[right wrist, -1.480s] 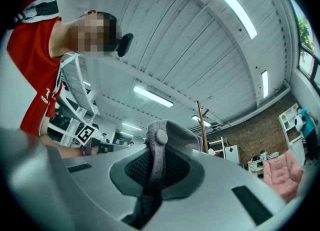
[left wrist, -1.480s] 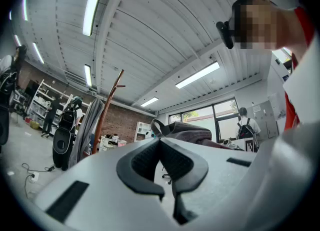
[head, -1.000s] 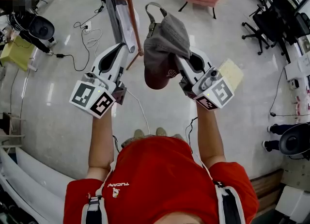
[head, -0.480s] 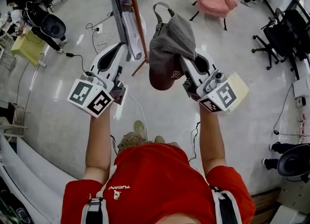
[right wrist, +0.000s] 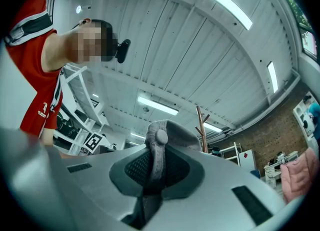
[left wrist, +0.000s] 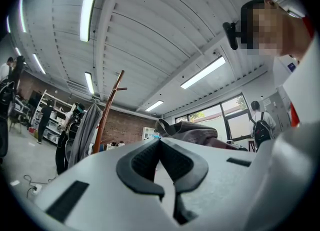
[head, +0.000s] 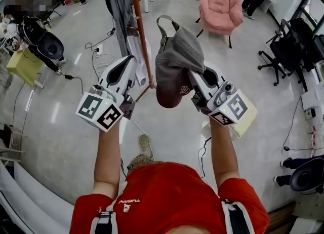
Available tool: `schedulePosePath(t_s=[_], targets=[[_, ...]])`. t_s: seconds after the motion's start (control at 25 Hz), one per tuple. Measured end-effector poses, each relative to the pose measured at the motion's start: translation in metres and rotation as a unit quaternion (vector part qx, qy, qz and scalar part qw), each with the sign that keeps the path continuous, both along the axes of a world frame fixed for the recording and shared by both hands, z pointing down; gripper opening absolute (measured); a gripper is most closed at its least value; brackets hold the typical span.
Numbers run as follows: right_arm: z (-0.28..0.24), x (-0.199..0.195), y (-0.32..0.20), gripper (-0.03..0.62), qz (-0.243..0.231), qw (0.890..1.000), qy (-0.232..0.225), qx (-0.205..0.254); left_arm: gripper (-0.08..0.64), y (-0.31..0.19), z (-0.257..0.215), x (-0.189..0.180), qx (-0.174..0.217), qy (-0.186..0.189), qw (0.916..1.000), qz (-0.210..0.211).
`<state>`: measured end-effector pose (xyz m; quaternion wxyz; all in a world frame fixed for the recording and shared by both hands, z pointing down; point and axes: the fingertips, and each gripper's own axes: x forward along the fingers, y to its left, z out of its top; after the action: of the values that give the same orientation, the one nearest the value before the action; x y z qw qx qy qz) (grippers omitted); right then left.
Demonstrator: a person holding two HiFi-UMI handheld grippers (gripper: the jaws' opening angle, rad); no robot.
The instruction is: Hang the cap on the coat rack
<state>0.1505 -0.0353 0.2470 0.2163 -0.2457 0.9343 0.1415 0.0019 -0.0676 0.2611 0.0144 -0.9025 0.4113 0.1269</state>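
Note:
A grey cap (head: 176,58) with a dark red underside hangs from my right gripper (head: 193,74), which is shut on its fabric. In the right gripper view the cap's seam (right wrist: 155,157) is pinched between the pads. My left gripper (head: 132,61) is beside the cap on its left, shut with nothing in it, and its pads meet in the left gripper view (left wrist: 160,145). The wooden coat rack (head: 139,23) stands just beyond both grippers, with a grey garment (head: 119,2) hanging on it. The rack's top prongs (left wrist: 119,82) show in the left gripper view, to the left of the cap (left wrist: 192,131).
A pink armchair (head: 218,5) stands behind the rack, and black office chairs (head: 288,38) are at the right. Cables (head: 98,50) trail over the floor near the rack's foot. A black lamp head (head: 43,43) and a yellow stool (head: 21,65) are at the left. People stand at the far back.
The rack's pole and the room have slid downward in the head view, so more of the far room shows. Both grippers keep their spacing, and the right one still holds the cap.

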Motion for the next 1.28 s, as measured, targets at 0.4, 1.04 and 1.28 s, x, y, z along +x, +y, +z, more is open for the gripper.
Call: schedulePosePath(t_s=[0.4,1.04,1.28], targets=[[-0.082,-0.079,-0.148,0.04,0.027,0.999,0.002,0.035,0.008,-0.147,-0.039,-0.073,0.013,-0.023,0.998,0.056],[-0.19,-0.08,-0.276,0.04,0.048,0.996,-0.038,0.071,0.008,-0.233,-0.076,-0.1,0.052,-0.019,0.9921,0.112],[-0.25,-0.067,-0.32,0.04,-0.022,0.993,-0.066,0.09,0.008,-0.26,-0.084,-0.092,0.056,-0.009,0.9939,0.094]])
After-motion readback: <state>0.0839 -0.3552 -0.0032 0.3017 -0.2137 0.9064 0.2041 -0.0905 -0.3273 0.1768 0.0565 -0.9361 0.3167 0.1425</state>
